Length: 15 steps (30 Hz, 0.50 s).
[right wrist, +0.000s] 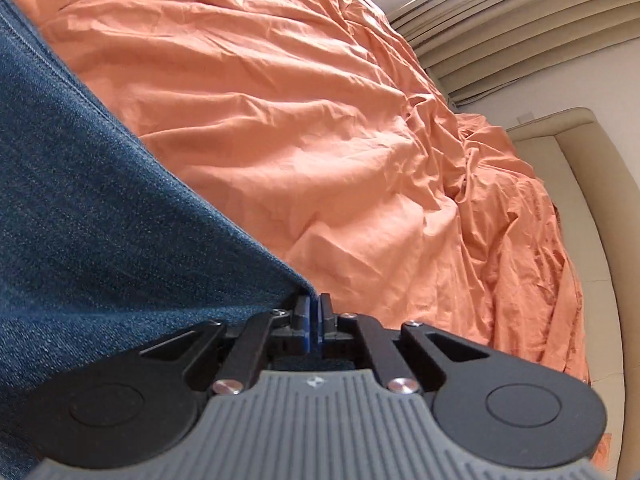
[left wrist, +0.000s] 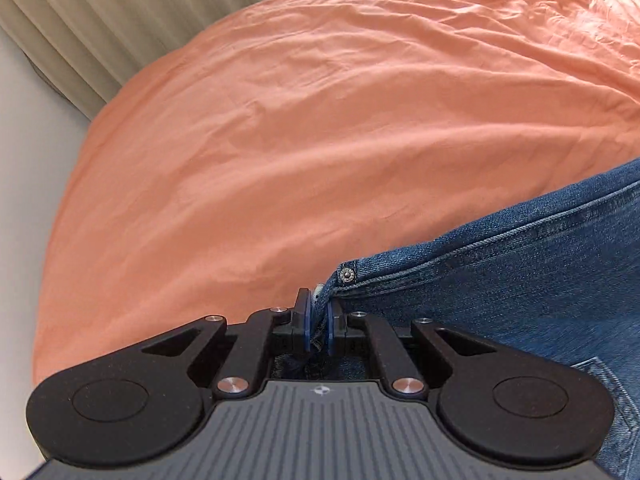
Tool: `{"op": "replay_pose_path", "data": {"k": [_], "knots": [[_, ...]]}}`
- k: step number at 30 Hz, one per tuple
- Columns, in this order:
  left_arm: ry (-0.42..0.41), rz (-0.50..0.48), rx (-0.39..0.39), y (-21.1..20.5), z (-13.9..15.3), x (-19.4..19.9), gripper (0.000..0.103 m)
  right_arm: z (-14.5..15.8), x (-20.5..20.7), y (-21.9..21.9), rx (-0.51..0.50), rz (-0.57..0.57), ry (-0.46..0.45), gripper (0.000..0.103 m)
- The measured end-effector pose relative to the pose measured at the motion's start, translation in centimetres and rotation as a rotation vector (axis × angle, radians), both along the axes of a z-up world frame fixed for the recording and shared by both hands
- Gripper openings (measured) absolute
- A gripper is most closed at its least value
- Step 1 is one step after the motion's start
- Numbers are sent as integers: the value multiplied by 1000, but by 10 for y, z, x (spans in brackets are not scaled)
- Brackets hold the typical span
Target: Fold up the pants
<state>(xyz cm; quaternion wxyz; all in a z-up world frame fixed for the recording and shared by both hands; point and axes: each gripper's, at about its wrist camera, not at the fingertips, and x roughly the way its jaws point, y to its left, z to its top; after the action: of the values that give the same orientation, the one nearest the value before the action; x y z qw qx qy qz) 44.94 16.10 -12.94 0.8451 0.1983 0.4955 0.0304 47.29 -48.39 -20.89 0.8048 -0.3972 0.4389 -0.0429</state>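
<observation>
The blue denim pants (left wrist: 520, 280) stretch from my left gripper (left wrist: 319, 312) toward the right, with a metal rivet (left wrist: 346, 275) and pocket seam near the fingertips. The left gripper is shut on a corner of the denim by the rivet. In the right wrist view the pants (right wrist: 100, 200) fill the left side as a taut sheet of denim. My right gripper (right wrist: 315, 314) is shut on an edge corner of that denim. Both hold the pants above the orange bed sheet (left wrist: 300, 140).
The wrinkled orange sheet (right wrist: 320, 120) covers the bed under both grippers. Beige pleated curtains (left wrist: 100, 20) hang past the bed's far edge. A beige padded headboard (right wrist: 580, 200) runs along the right of the bed, with bunched sheet beside it.
</observation>
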Motion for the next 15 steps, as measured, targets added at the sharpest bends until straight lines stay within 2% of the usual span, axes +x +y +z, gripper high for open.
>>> {"op": "replay_pose_path", "data": {"k": [4,7,8,10,11,12,15], "knots": [[5,3,-7,1,-6,2,9,-12,6,1,13,-23,16,0],[-4,5,7,-1,-2,0,17,-6,5,0,31,-53,5,3],[-6,5,13,-3,0,2,23,0,3,-2,47,-71,1,8],[-28,19,36,-4,9,-2,53,15,-5,-5,83,-94,-23,39],[-53,21,21,-3,16,-6,87,22,-10,-6,98,-100,-35,43],[-75,22,-8,-2,25,-12,94,30,-15,-6,112,-108,-44,46],[-101,59,-87,6,52,-22,93,56,-34,-4,185,-159,-64,48]]}}
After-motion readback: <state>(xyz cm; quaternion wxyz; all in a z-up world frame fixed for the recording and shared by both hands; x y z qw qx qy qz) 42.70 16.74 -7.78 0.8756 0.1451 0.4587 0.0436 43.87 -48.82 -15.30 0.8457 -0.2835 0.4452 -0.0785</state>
